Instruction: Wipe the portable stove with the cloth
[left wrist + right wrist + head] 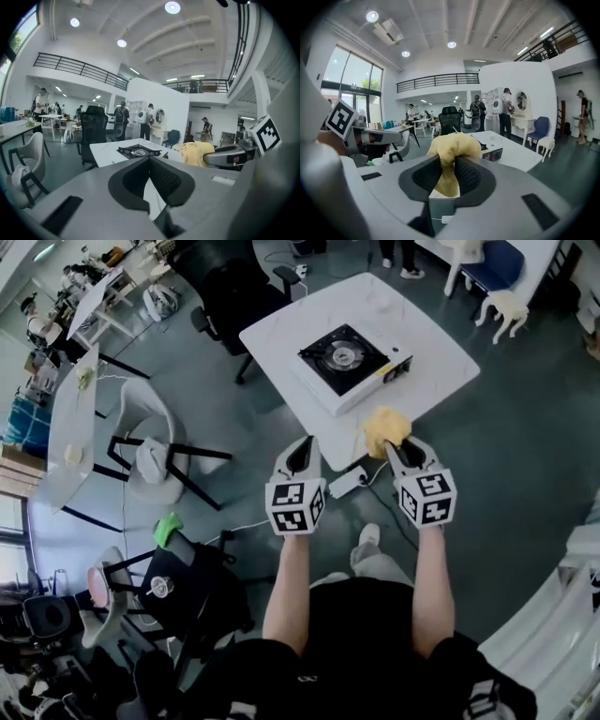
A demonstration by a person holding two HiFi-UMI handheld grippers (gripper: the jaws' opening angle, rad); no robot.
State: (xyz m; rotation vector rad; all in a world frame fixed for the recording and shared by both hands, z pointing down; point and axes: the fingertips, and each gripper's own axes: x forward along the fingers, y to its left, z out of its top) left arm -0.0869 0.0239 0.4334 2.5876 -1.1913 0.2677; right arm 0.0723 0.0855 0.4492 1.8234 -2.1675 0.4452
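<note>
**Cloth gripped, stove not yet reached**

The right tongs (398, 448) are clamped on the yellow cloth (385, 427). A wad of it bulges past the pads, probably so that a soft pad of fabric, not the tongs, meets the metal. The cloth hangs over the near edge of the white surface (398, 307), at about 5 o'clock from the portable stove (348, 359) and apart from it. I cannot tell whether it touches the surface.

The left tongs (300, 456) are closed on nothing and held off the edge at 7 o'clock from the stove, likely kept free to steady it.

No brand can be read. A yellow patch on the stove's front panel is too small to make out, and the cubes on the tongs bear only square markers.
</note>
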